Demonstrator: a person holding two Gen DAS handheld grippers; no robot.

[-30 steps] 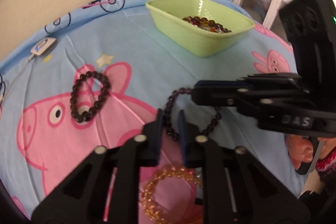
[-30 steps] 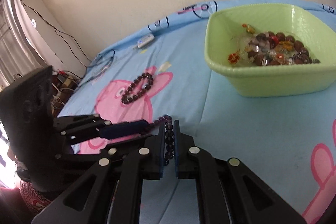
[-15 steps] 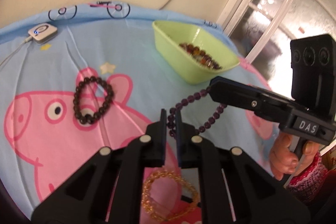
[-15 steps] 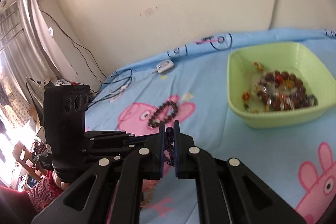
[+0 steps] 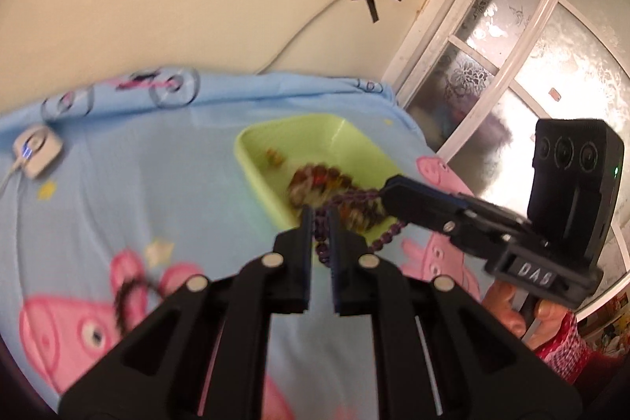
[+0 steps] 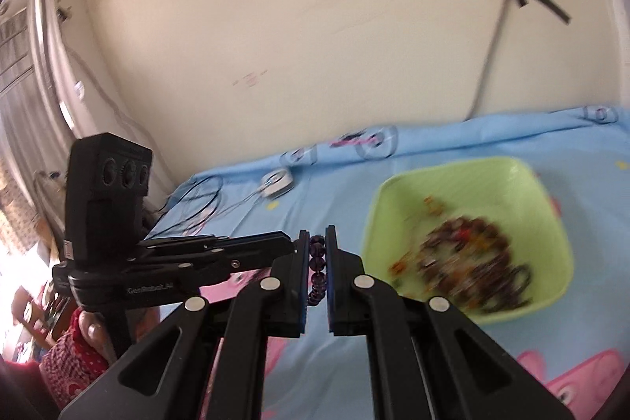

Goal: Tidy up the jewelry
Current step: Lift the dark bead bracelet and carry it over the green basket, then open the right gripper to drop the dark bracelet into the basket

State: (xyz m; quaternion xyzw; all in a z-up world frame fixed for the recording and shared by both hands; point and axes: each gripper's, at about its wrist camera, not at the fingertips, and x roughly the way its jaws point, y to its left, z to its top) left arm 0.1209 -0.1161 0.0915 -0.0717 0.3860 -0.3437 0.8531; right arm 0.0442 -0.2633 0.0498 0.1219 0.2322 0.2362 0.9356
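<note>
Purple bracelet (image 5: 346, 219): you hold it aloft between both grippers, left gripper (image 5: 321, 227) and right gripper (image 6: 317, 254) each with jaws narrowed onto its beads so the loop hangs taut, now raised nearer the green tray (image 6: 464, 176) than a second ago, dark bracelet (image 5: 126, 298) left on the bed.

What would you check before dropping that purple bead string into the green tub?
1. Left hand-held gripper shut on purple bracelet: ok.
2. Right hand-held gripper shut on the same bracelet: ok.
3. Bracelet lifted off the blue sheet: ok.
4. Bracelet fully over green tub: cannot tell, view blurred.
5. Room left in tub beside the jewelry pile: ok.
6. Dark bracelet left on sheet: not ok.
</note>
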